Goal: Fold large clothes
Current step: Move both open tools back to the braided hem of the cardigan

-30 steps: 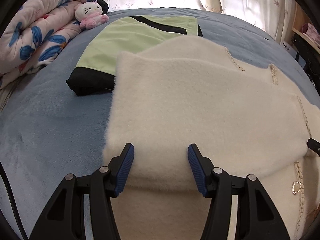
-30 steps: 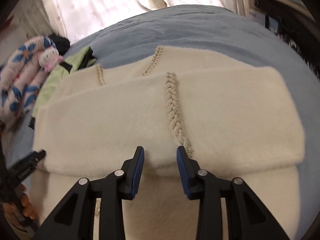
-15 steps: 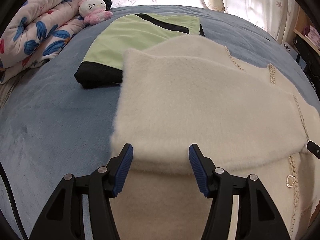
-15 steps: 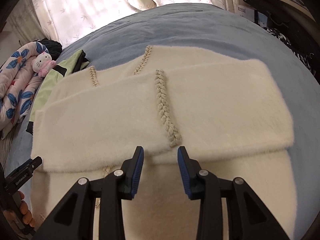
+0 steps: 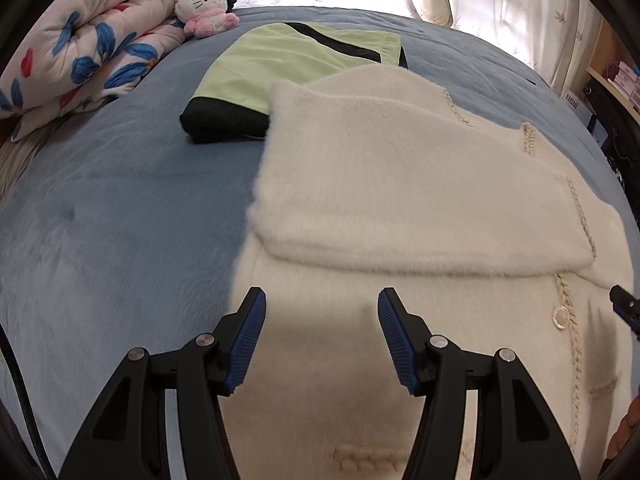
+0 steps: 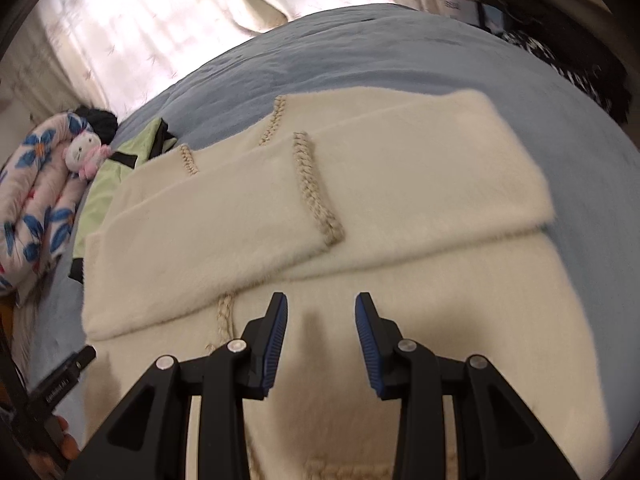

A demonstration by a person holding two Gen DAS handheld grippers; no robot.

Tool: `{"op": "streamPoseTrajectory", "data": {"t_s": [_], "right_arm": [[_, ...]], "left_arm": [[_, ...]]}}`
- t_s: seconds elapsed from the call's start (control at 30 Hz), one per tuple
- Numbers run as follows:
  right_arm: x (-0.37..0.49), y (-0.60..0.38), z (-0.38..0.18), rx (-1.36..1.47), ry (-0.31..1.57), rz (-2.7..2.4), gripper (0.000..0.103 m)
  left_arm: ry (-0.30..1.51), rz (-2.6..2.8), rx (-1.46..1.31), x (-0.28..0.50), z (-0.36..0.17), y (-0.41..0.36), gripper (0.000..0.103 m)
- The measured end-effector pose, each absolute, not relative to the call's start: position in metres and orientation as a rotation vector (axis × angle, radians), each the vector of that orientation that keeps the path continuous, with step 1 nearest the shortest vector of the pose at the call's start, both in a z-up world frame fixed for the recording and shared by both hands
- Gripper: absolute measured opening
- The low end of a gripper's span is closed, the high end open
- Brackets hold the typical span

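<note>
A cream fuzzy cardigan (image 5: 400,184) with braided trim lies flat on the blue bed, its sleeves folded across the chest. It also shows in the right wrist view (image 6: 380,184). My left gripper (image 5: 320,320) is open and empty, hovering above the cardigan's lower left part. My right gripper (image 6: 321,320) is open and empty above the lower middle, below the folded sleeve edge. The tip of the right gripper shows at the right edge of the left wrist view (image 5: 624,304). The left gripper's tip shows at lower left of the right wrist view (image 6: 68,372).
A folded green and black garment (image 5: 288,68) lies beyond the cardigan, partly under it. A rolled floral quilt (image 5: 88,40) and a plush toy (image 5: 204,4) sit at the far left. The blue bedcover (image 5: 112,216) spreads around. Shelves stand at the right (image 5: 608,84).
Both grippers have pulled back toward the cardigan's hem, away from the folded sleeve edges. The right wrist view has tilted. Both stay open; the sleeves lie where they were.
</note>
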State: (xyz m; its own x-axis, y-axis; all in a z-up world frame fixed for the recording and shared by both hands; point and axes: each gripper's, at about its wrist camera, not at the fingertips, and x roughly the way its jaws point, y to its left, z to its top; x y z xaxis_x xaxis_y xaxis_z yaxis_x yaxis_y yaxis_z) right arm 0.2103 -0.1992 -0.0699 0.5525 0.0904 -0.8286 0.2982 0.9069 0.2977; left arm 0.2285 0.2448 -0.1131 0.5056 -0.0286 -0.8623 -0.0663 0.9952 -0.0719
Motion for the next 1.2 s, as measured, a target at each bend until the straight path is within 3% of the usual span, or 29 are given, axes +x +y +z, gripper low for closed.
{"op": "streamPoseTrajectory", "data": {"t_s": [0.5, 0.63, 1.2], "right_arm": [[0.149, -0.189, -0.038, 0.357, 0.955, -0.151, 0.036], [0.131, -0.185, -0.022, 0.324, 0.922, -0.155, 0.044], [0.052, -0.17, 0.017, 0.229, 0.819, -0.145, 0.047]], "left_arm": [[1.007, 0.04, -0.11, 0.159, -0.081, 0.256, 0.057], [0.987, 0.038, -0.092, 0.138, -0.069, 0.255, 0.057], [0.916, 0.043, -0.083, 0.058, -0.037, 0.264, 0.058]]}}
